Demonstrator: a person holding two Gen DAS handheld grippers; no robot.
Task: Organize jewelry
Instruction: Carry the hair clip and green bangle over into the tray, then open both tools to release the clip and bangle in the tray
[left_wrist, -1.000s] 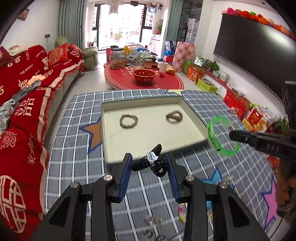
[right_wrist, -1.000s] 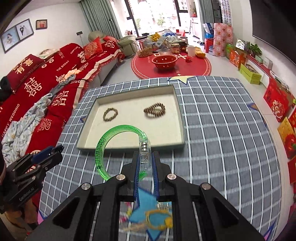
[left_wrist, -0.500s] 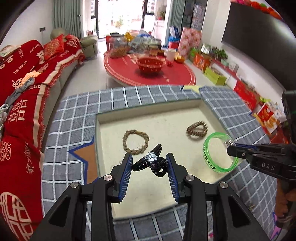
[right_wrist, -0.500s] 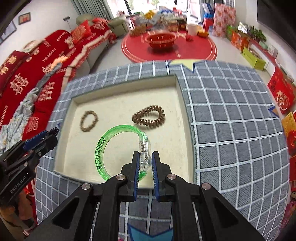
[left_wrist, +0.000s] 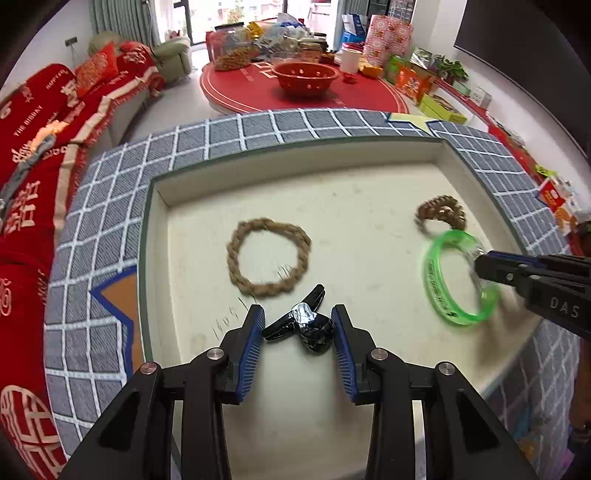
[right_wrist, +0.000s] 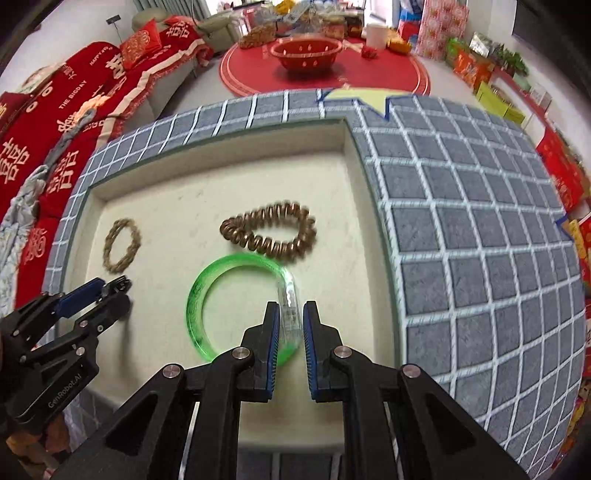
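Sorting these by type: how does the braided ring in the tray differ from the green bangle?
The braided ring is tan twisted cord; the green bangle is translucent plastic. The braided ring lies free on the tray floor; the green bangle is clamped in the right gripper. Both are closed loops over the tray.

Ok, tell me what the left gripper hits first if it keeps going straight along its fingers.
Probably the bare cream floor of the tray, just short of the braided rope bracelet. The left gripper holds a black hair clip; depth is unclear.
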